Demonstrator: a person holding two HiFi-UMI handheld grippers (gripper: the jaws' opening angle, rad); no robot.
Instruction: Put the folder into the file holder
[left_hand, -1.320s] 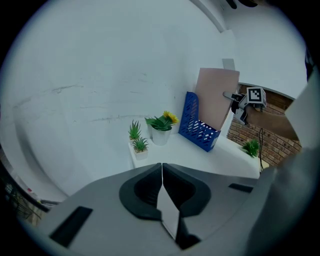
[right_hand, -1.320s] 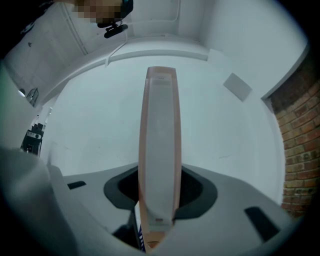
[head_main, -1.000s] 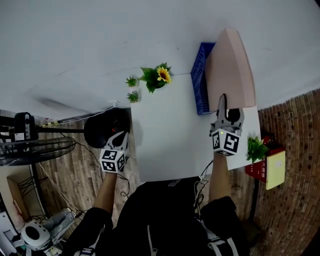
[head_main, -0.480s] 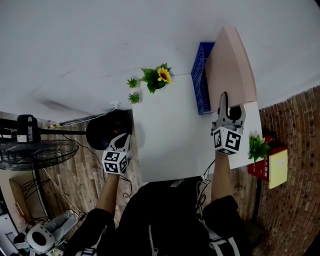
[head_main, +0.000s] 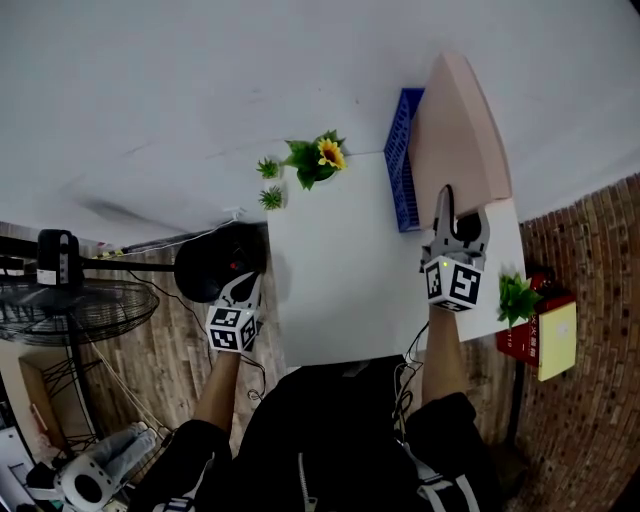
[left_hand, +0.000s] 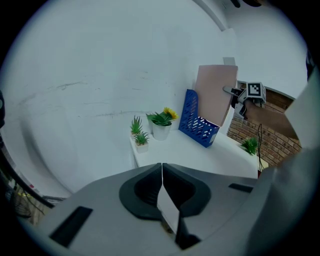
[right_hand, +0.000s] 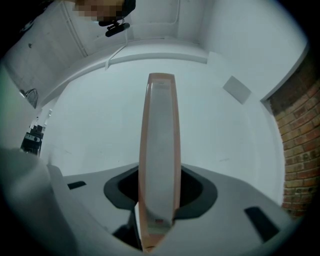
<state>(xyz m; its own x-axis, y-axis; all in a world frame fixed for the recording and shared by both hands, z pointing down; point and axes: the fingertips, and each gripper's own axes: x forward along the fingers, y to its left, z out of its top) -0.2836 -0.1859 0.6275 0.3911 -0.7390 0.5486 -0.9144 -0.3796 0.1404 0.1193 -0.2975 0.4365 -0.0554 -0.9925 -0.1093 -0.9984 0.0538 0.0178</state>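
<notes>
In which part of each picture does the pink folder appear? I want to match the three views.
Head view: pink folder upper right, by the blue file holder.
Left gripper view: folder right of centre, above the file holder.
Right gripper view: folder edge-on at centre, in the right claw.
Shared landmark: the right claw gripping it, seen in all three.

Matt folder (head_main: 460, 130), perforated plastic file holder (head_main: 402, 172).

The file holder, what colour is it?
Blue, with rows of little holes. The file holder shows best in the left gripper view.
</notes>
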